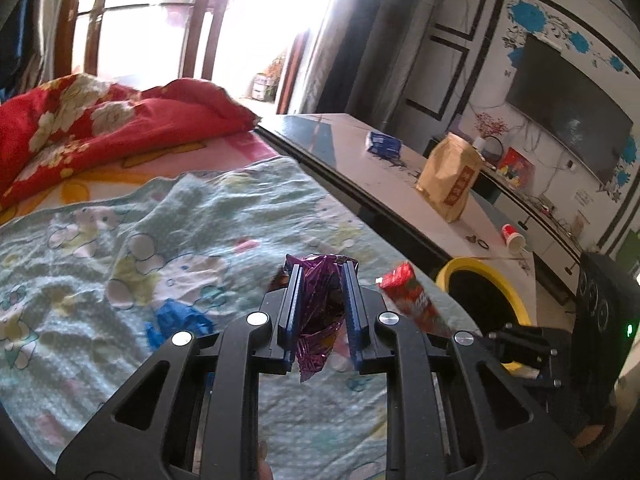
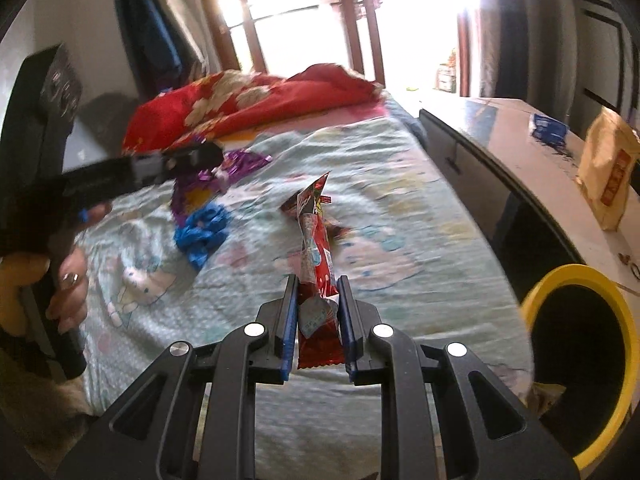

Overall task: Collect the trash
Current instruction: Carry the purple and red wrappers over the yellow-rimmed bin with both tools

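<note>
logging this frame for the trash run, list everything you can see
purple wrapper: 1, purple foil, in left gripper
red wrapper: 1, red, in right gripper
blue scrap: 1, blue, on the blanket
bin: 1, yellow rim, black inside, beside the bed
blanket: 1, pale green, cartoon print, on the bed
quilt: 1, red floral, far end of bed
table: 1, pale top, beside the bed
paper bag: 1, tan, on table
blue packet: 1, on table
cup: 1, red and white, tipped on table
TV: 1, black, on wall
left gripper: shut
right gripper: shut
hand: 1, holding left gripper
</note>
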Available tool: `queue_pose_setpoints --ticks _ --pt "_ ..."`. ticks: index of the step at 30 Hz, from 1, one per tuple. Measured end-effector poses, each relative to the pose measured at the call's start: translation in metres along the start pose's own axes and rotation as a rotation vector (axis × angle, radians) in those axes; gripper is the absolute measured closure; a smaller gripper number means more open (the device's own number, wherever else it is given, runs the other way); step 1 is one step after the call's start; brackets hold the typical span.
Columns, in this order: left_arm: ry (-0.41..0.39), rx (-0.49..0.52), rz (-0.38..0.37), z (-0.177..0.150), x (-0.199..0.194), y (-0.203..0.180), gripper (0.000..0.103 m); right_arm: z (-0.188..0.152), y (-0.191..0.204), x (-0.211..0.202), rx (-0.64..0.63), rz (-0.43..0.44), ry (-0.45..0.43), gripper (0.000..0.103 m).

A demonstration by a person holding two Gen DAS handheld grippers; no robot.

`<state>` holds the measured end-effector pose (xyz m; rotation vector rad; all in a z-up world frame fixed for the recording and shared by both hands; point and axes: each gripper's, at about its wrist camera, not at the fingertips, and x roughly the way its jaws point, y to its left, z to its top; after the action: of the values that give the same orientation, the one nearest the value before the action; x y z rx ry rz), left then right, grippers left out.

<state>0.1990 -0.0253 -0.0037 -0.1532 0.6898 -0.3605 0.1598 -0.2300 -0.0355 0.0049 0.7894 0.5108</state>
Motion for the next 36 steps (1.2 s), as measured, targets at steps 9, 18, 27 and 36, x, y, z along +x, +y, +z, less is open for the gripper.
queue_pose_setpoints --ticks 9,18,27,36 --pt "0.000 0.075 -0.048 0.001 0.005 -0.041 0.089 0.003 -0.043 -0.027 0.085 -0.068 -0.064 0.084" --pt "-0.001 0.143 -0.094 0.000 0.010 -0.078 0.089 0.001 -0.079 -0.051 0.158 -0.122 -0.119 0.084" --pt "0.019 0.227 -0.151 -0.005 0.027 -0.121 0.089 -0.009 -0.120 -0.074 0.248 -0.180 -0.156 0.084" --pt "0.049 0.298 -0.205 -0.013 0.047 -0.161 0.089 -0.021 -0.158 -0.096 0.334 -0.233 -0.191 0.084"
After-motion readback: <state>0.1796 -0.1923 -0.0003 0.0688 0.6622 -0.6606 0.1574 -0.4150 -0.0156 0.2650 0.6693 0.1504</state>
